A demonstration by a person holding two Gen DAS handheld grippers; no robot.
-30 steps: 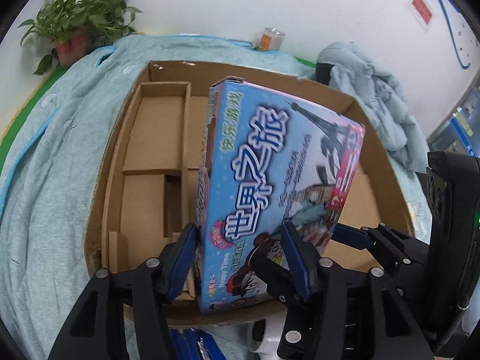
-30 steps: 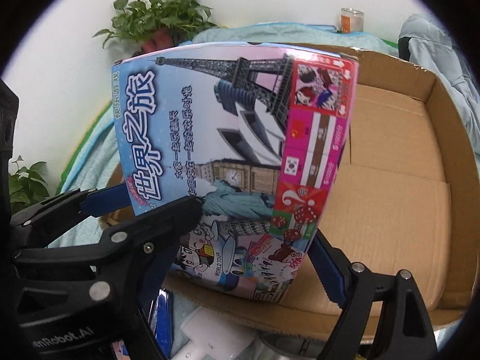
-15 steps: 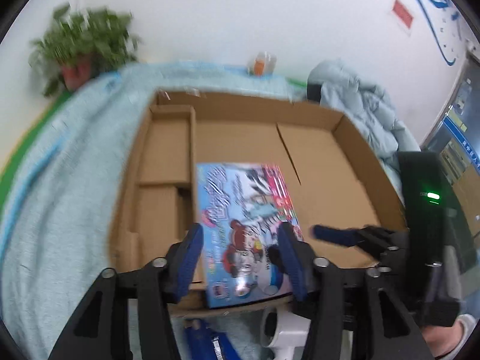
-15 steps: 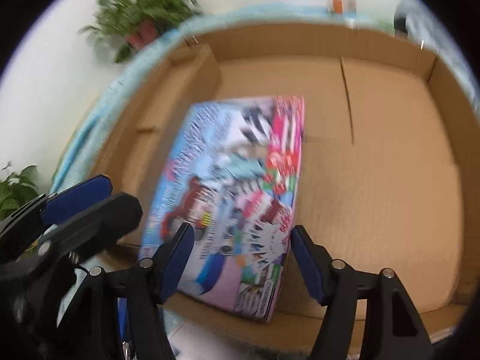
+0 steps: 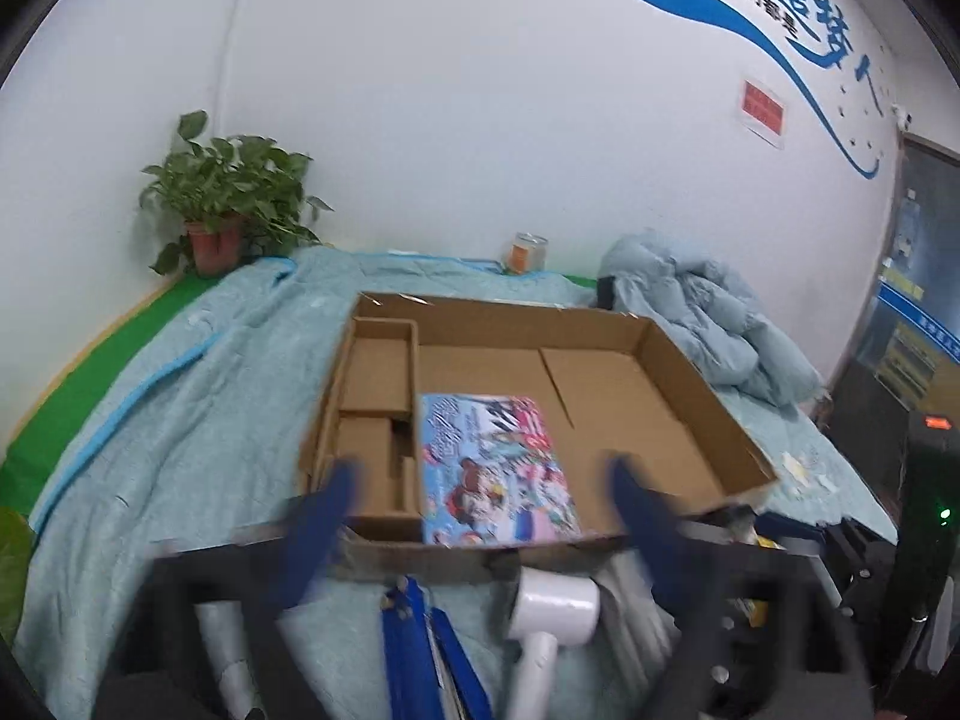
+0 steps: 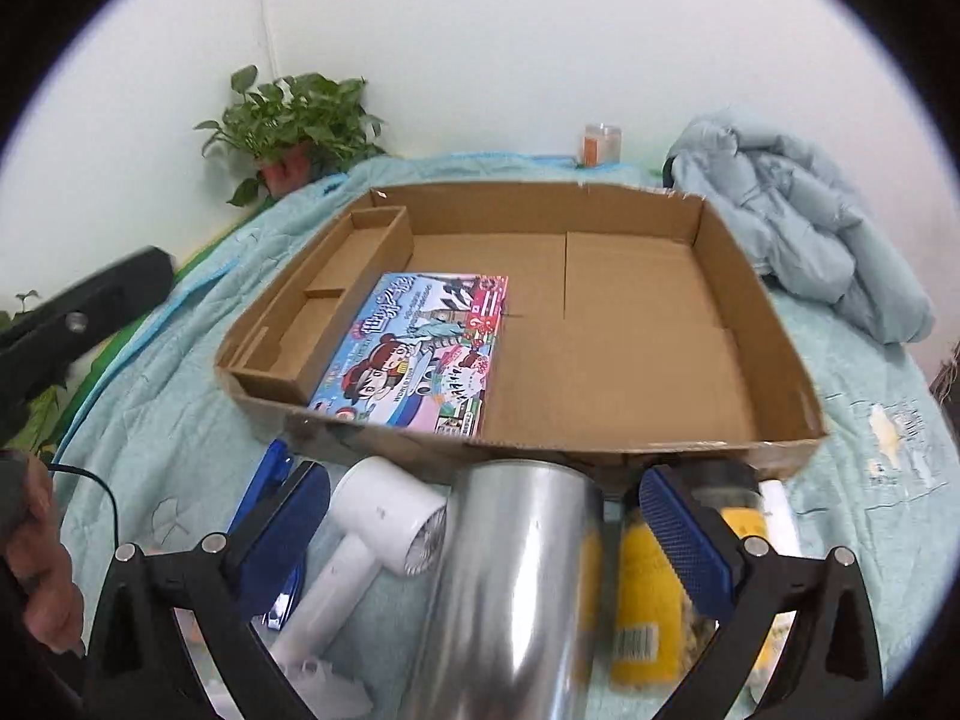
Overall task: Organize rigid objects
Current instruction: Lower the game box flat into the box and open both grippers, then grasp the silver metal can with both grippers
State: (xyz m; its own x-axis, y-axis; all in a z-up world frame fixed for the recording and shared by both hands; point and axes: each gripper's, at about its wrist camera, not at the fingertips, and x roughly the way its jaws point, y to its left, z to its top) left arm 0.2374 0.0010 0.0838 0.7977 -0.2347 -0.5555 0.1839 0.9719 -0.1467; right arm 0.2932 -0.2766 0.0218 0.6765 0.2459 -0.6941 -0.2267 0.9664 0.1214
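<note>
Box (image 6: 414,354) now lies flat at the tray's (image 6: 750,324) near edge. Left tool (image 5: 480,474) released and empty; right tool (image 6: 483,486) just widened. Next object due.

We see the left hand-held gripper (image 5: 480,516) only as a motion smear, so its blue fingers (image 5: 324,516) have no clear edges. The cardboard tray's (image 6: 774,354) near wall hides the game box's (image 6: 414,354) bottom edge. The picture's lower edge cuts off the steel cylinder (image 6: 516,588) and the white hair dryer's (image 6: 372,534) handle; the yellow bottles (image 6: 648,576) are blurred, their labels unreadable.
</note>
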